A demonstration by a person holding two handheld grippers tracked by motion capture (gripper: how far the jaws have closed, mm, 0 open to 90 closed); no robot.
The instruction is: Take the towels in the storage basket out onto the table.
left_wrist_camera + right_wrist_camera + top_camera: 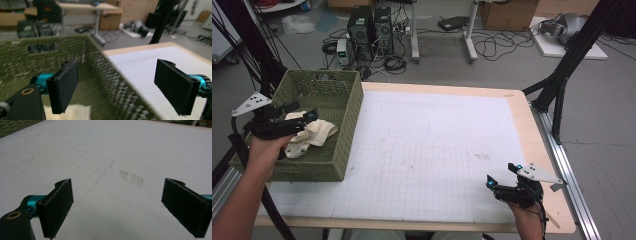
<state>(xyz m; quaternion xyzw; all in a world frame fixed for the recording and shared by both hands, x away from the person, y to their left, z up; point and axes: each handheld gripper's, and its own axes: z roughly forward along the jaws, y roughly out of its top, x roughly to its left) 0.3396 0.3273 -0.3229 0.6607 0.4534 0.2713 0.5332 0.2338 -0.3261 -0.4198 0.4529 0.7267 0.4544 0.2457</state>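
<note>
The high view looks forward and down over the whole table. The left gripper view sits close inside the green basket, facing its wall and the table beyond. The right gripper view faces low across the gridded white mat, shared with the high view.

The left gripper hides part of the cloth.

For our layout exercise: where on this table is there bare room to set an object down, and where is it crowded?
The white gridded mat lies bare from the green basket across to the right hand-held gripper near the front right corner. The basket is crowded: a cream cloth lies in it, and the open left hand-held gripper hangs above.
</note>
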